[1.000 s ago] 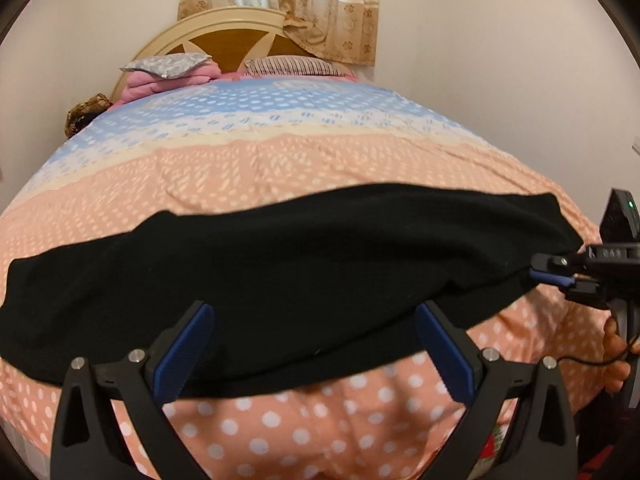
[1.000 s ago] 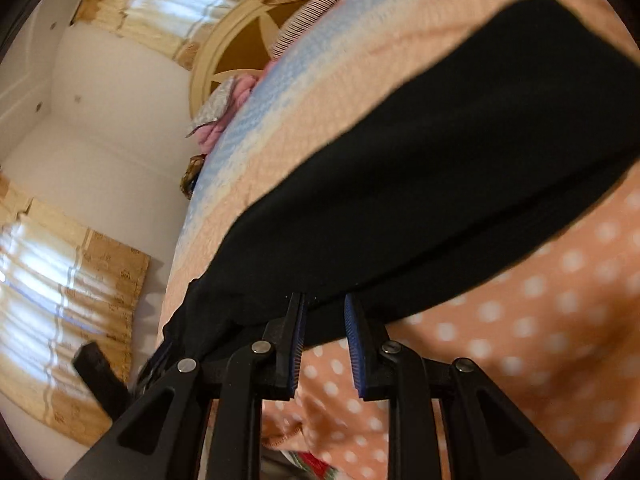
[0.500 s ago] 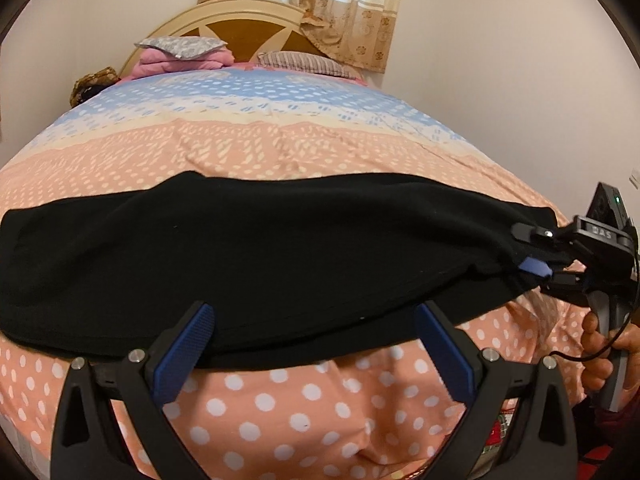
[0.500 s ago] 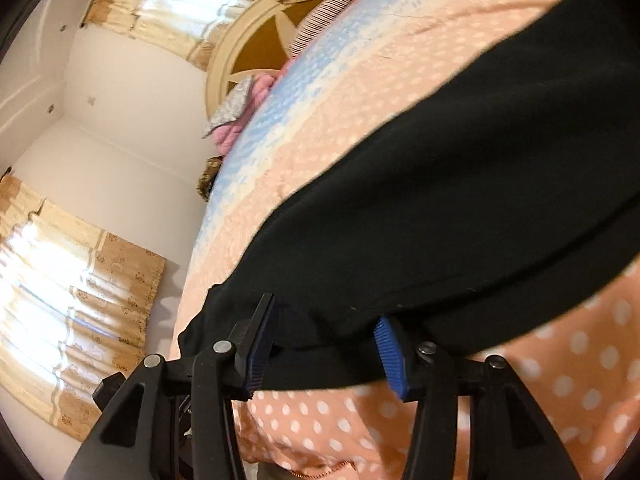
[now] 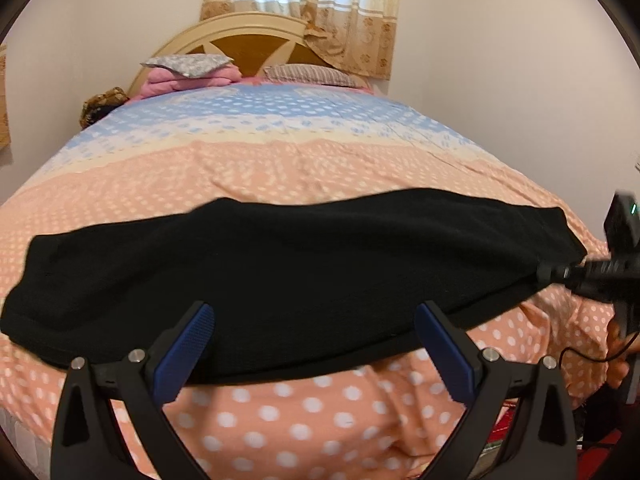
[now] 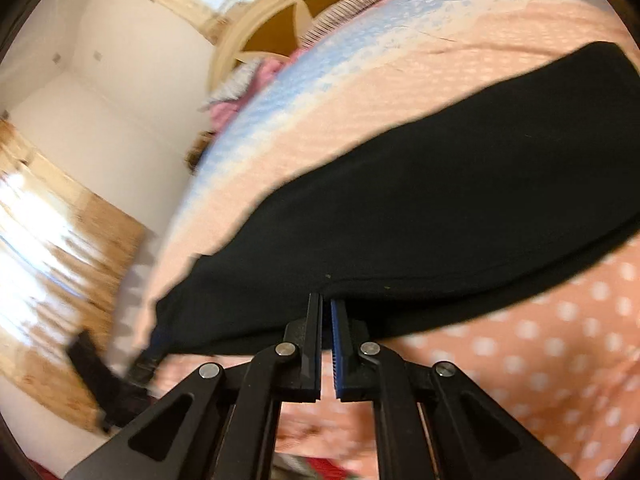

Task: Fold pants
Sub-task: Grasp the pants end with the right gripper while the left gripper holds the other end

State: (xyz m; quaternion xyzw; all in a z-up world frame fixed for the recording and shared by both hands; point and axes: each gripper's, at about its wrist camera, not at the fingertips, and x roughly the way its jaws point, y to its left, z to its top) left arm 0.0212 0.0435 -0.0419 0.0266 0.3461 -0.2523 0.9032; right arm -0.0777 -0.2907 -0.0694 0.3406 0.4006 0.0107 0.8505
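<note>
Black pants [image 5: 288, 264] lie stretched sideways across the near end of the bed, folded lengthwise into a long band. My left gripper [image 5: 316, 344] is open, its blue pads either side of the pants' near edge, holding nothing. My right gripper [image 6: 326, 304] is shut with its tips at the pants [image 6: 440, 216] near hem; it shows in the left wrist view [image 5: 560, 270] at the pants' right end. Whether cloth is pinched between the pads is not clear.
The bed [image 5: 280, 168] has a peach, cream and blue dotted cover hanging over the near edge. Pillows and pink bedding [image 5: 192, 74] lie by the headboard [image 5: 248, 40]. Curtains [image 5: 304, 4] hang behind; a wall runs along the right.
My right gripper opened half a second ago and has now shut at the pants' edge. The left gripper stayed open while its view shifted slightly over the pants.
</note>
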